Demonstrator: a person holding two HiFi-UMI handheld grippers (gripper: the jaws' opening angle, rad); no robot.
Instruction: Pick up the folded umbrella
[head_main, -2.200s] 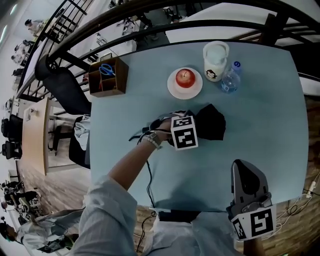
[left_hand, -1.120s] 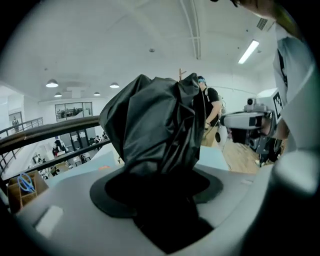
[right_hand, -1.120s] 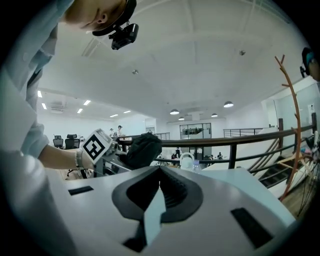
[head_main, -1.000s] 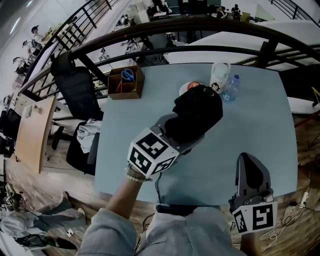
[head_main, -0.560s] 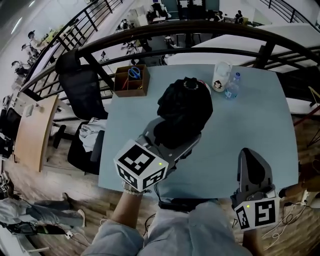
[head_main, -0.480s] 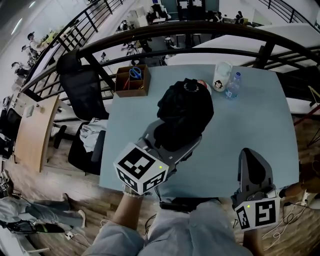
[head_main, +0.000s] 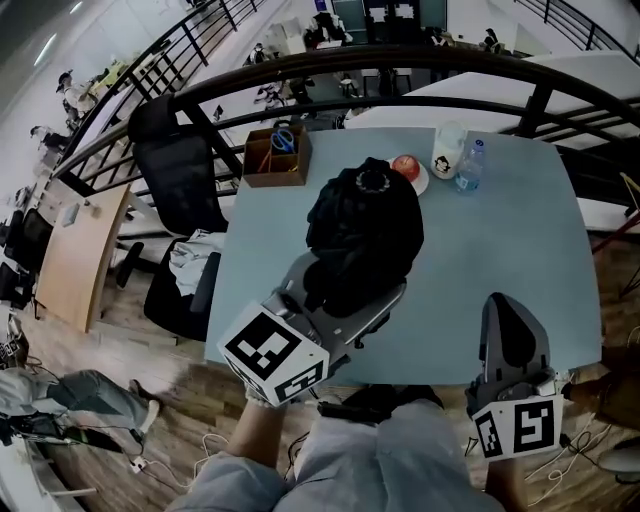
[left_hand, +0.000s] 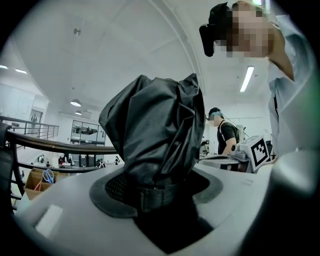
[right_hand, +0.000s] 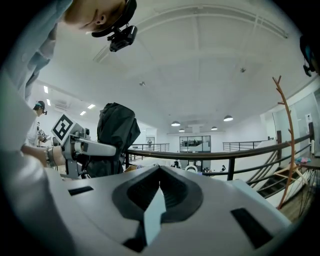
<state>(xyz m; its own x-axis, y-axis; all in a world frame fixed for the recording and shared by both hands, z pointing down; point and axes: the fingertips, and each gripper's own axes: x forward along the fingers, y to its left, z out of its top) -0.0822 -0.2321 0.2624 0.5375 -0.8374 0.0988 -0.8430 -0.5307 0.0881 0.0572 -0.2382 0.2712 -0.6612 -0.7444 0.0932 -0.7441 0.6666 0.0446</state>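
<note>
Pale blue worktop (head_main: 500, 230), railing at far side. Your left gripper (head_main: 345, 290) is clamped on the folded umbrella (head_main: 362, 230), black, held upright above the worktop's middle, off the surface. Your right gripper (head_main: 505, 320) is near-right, jaws together. Apple (head_main: 405, 166), mug (head_main: 449, 150), bottle (head_main: 470, 168) and wooden box (head_main: 275, 158) at far edge.

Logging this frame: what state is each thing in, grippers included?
Umbrella: folded, strapped, held up above the table.
Left gripper: shut on the umbrella.
Right gripper: shut, empty.
Bottle: upright, capped.
Mug: upright.
Apple: resting on the plate.
Box: open-topped, scissors inside.
</note>
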